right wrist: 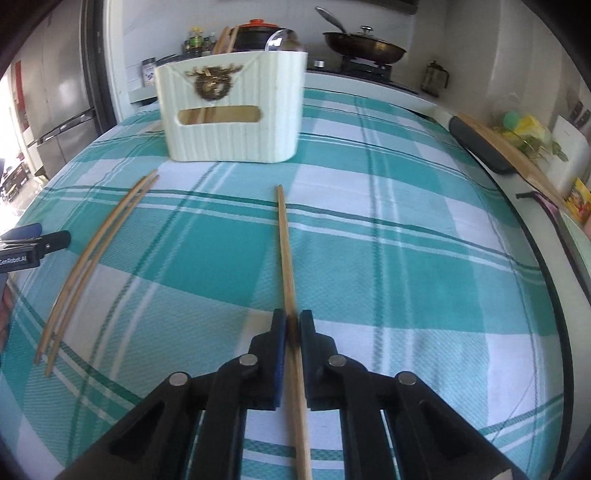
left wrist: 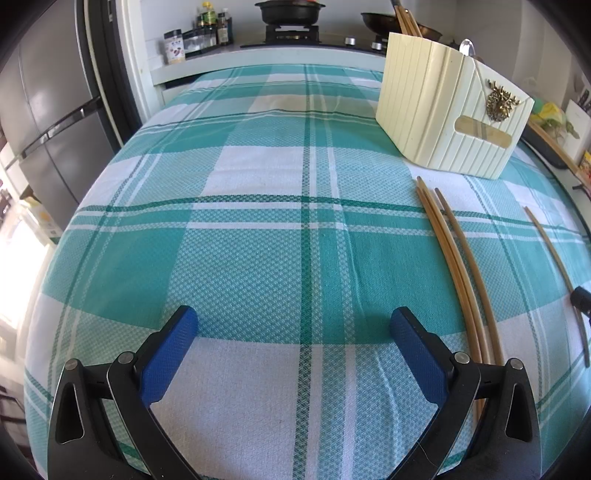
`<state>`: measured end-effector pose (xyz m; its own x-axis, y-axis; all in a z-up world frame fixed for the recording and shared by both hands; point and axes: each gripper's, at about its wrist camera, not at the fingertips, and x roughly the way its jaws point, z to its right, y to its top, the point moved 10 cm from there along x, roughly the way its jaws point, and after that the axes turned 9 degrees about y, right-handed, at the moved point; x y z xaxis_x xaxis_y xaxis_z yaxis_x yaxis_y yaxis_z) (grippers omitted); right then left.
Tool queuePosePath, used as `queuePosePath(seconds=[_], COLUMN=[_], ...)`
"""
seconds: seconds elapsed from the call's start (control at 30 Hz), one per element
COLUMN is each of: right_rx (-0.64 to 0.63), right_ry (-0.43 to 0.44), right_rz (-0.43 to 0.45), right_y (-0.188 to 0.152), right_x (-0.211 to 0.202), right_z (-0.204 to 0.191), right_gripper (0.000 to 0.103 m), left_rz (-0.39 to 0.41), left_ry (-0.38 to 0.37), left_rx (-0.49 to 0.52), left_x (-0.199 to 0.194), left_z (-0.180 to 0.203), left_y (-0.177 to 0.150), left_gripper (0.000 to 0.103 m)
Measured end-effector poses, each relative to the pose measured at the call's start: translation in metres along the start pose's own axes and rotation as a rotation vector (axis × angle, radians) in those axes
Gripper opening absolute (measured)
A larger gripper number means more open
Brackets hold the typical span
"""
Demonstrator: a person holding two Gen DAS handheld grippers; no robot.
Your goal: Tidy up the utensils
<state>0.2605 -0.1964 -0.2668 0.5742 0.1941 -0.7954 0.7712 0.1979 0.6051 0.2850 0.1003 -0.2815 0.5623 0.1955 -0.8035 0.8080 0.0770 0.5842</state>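
My right gripper (right wrist: 292, 325) is shut on a single wooden chopstick (right wrist: 285, 243) that points forward toward a cream ribbed utensil holder (right wrist: 232, 122) at the far side of the checked tablecloth. The holder holds chopsticks and a spoon. Loose chopsticks (right wrist: 92, 254) lie on the cloth to the left. In the left wrist view the holder (left wrist: 450, 110) stands far right, three loose chopsticks (left wrist: 458, 266) lie at the right, and the held chopstick (left wrist: 554, 266) is further right. My left gripper (left wrist: 293, 325) is open and empty above the cloth.
A teal and white checked cloth (left wrist: 258, 221) covers the table. Behind it is a stove counter with a black pot (left wrist: 290, 13) and a wok (right wrist: 364, 46). A fridge (left wrist: 44, 110) stands at the left. A cutting board (right wrist: 517, 151) lies on the right counter.
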Motion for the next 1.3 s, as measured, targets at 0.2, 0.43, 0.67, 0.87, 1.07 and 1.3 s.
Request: queuePosePath(seconds=[0.2,0.43,0.67,0.87,1.07,1.3], right_rx=[0.019,0.038,0.05,0.051,0.055,0.053], right_ry=[-0.026,0.001,0.011,0.01,0.015,0.012], right_rz=[0.024,0.028,0.032,0.032,0.034,0.033], right_y=[0.0,0.001,0.001,0.001,0.001,0.001], right_x=[0.001,0.002,0.002,0.002,0.002,0.002], right_z=[0.011,0.01,0.011,0.01,0.01,0.01], right_gripper=[0.01,0.011,0.011,0.011,0.011,0.011], left_rz=[0.0,0.0,-0.015,-0.01,-0.002,-0.034], left_ry=[0.0,-0.002,-0.193,-0.169,-0.077,-0.048], left_rx=[0.0,-0.002,-0.096,-0.02,0.042,-0.007], left_x=[0.0,0.0,-0.019,-0.024,-0.017,-0.01], left_z=[0.0,0.0,0.019,0.048,0.057,0.048], left_y=[0.0,0.0,0.004,0.005,-0.001,0.004], left_gripper=[0.103,0.103,0.102,0.102,0.103,0.103])
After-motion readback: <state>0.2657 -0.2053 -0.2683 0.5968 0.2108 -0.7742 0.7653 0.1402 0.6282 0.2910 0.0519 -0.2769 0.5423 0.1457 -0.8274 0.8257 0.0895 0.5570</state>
